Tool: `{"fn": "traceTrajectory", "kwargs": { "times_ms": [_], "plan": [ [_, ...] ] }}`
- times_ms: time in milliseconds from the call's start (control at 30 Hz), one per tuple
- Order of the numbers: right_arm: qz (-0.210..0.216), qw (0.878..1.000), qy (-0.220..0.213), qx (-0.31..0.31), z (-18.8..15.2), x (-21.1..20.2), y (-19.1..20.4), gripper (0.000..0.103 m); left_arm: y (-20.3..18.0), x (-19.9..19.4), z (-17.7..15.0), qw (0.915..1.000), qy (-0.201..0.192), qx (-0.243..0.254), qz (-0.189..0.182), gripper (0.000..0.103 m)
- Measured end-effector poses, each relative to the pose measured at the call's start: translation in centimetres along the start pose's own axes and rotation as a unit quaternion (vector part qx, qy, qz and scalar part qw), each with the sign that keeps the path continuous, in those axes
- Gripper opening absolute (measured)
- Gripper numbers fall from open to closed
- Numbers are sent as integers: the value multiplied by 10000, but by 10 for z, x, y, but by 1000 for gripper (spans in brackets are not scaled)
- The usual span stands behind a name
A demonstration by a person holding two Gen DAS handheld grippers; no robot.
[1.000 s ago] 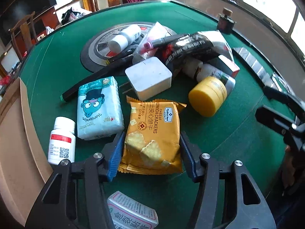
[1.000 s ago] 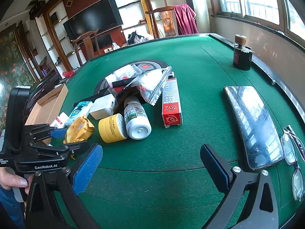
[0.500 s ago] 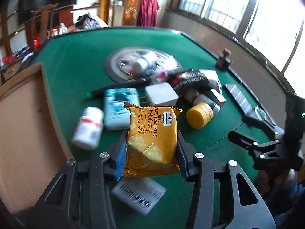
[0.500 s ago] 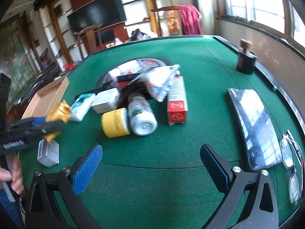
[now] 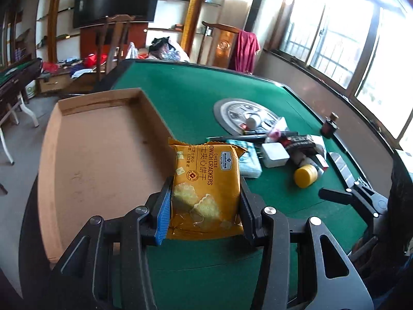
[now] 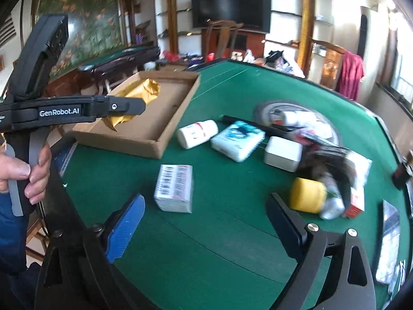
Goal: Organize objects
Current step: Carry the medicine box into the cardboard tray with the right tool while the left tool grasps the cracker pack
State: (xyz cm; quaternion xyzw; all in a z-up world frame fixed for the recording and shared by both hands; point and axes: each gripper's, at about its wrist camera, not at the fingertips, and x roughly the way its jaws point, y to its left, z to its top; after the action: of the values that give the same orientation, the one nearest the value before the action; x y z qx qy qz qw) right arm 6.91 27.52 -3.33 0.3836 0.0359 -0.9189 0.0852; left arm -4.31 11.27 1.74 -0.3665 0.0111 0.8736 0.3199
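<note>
My left gripper (image 5: 205,206) is shut on a yellow cheese cracker packet (image 5: 206,180) and holds it in the air over the right rim of a shallow cardboard tray (image 5: 103,155). In the right wrist view the packet (image 6: 139,93) hangs above that tray (image 6: 160,118), with a hand (image 6: 25,175) on the left gripper's handle. My right gripper (image 6: 206,219) hovers low over the green table (image 6: 206,258), its jaws wide and closing, with nothing pressed between the pads. A white barcode box (image 6: 175,188) lies just ahead of its fingertips.
On the felt lie a white pill bottle (image 6: 197,137), a tissue pack (image 6: 237,139), a white charger block (image 6: 282,153), a yellow jar (image 6: 307,197) and a dark bag (image 6: 327,165). A glossy slab (image 6: 389,232) lies at the right rim. A small dark bottle (image 5: 329,126) stands far right.
The left gripper closed on the cracker packet, lifted it off the table and carried it left to the tray. The right gripper swung left toward the barcode box and its jaws narrowed.
</note>
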Motion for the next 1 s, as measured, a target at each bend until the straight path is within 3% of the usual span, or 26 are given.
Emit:
{"fn": "traceTrajectory", "kwargs": {
  "times_ms": [233, 300, 367, 633, 1000],
  "plan": [
    [23, 9983, 574, 42, 13, 41, 16, 75, 21, -7, -5, 9998, -53, -186, 48, 45],
    [-7, 9970, 766, 46, 12, 52, 16, 49, 25, -8, -6, 9997, -57, -220, 55, 45],
    [-1, 9941, 1068, 187, 10, 64, 13, 34, 28, -8, -7, 9997, -42, -236, 55, 45],
    [124, 9968, 683, 394, 18, 42, 2, 33, 39, -5, -7, 9994, -4, -334, 111, 45],
    [366, 9979, 424, 335, 93, 39, 8, 33, 54, -2, 27, 9992, 43, -279, 298, 45]
  ]
}}
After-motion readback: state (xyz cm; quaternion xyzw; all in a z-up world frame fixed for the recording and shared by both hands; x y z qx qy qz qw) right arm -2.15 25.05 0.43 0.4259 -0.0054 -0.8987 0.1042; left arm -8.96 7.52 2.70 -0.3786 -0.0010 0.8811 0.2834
